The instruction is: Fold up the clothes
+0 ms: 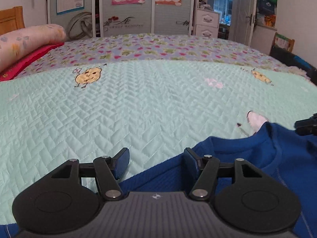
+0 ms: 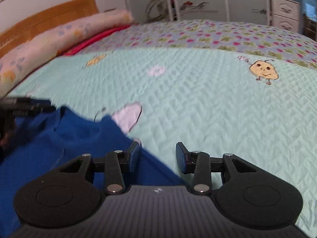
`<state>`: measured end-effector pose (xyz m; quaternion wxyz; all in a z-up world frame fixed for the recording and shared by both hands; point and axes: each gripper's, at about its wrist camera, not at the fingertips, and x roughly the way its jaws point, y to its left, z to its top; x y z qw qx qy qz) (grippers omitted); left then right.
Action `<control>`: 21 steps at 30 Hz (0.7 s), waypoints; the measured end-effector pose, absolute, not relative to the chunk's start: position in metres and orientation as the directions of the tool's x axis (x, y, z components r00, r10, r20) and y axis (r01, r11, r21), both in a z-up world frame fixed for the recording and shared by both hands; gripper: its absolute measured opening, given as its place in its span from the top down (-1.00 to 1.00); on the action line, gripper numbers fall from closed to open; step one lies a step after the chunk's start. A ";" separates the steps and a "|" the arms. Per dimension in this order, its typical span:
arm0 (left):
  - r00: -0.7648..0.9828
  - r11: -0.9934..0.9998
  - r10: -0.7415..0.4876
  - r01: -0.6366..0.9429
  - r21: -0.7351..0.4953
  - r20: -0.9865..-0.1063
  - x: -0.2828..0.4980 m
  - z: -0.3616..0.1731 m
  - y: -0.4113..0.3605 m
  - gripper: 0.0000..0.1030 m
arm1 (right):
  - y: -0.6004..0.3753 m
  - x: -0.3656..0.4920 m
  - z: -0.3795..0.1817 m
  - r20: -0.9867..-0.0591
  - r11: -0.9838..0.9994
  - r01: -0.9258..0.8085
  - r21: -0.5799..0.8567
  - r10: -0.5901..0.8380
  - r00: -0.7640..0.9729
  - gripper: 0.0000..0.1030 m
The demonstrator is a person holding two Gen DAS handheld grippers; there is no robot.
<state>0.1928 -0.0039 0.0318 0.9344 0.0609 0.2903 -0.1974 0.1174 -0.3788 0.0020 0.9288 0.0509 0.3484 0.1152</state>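
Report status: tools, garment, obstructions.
Left tool open, right tool open, each over an edge of the blue sweater. Sweater flat on quilt, ungripped. Nothing in the way.

The garment point(image 1: 227, 170) is solid royal blue. The quilt point(image 1: 138, 107) is pale mint green with herringbone stitching (yellow cartoon figures and pink patches appear on it). The sheet point(image 1: 158, 49) beyond is lilac with pink and green motifs.
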 end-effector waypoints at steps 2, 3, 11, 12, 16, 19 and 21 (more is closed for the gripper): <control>0.767 0.918 -0.327 0.395 0.006 -0.553 0.187 0.033 -0.007 -0.25 | -0.377 0.116 0.002 -0.624 0.963 -0.195 0.184 0.267 0.734 0.20; 0.773 0.920 -0.323 0.391 0.009 -0.545 0.185 0.033 -0.008 -0.25 | -0.379 0.114 0.004 -0.605 0.958 -0.200 0.206 0.285 0.744 0.20; 0.813 0.927 -0.320 0.375 0.019 -0.487 0.160 0.038 -0.021 -0.24 | -0.359 0.105 -0.003 -0.631 0.968 -0.237 0.087 0.237 0.738 0.22; 0.800 0.914 -0.351 0.405 0.006 -0.486 0.154 0.039 -0.028 -0.25 | -0.356 0.105 -0.006 -0.645 0.966 -0.249 0.069 0.233 0.727 0.22; 0.759 0.890 -0.376 0.456 0.022 -0.532 0.144 0.020 -0.051 -0.27 | -0.351 0.105 -0.008 -0.647 0.967 -0.250 0.048 0.221 0.730 0.27; 0.771 0.909 -0.342 0.417 0.019 -0.536 0.146 0.001 -0.050 -0.33 | -0.355 0.105 -0.005 -0.644 0.967 -0.244 0.070 0.230 0.729 0.83; 0.775 0.911 -0.348 0.412 0.003 -0.528 0.146 0.001 -0.046 -0.34 | -0.358 0.105 -0.003 -0.638 0.968 -0.233 0.092 0.237 0.733 0.89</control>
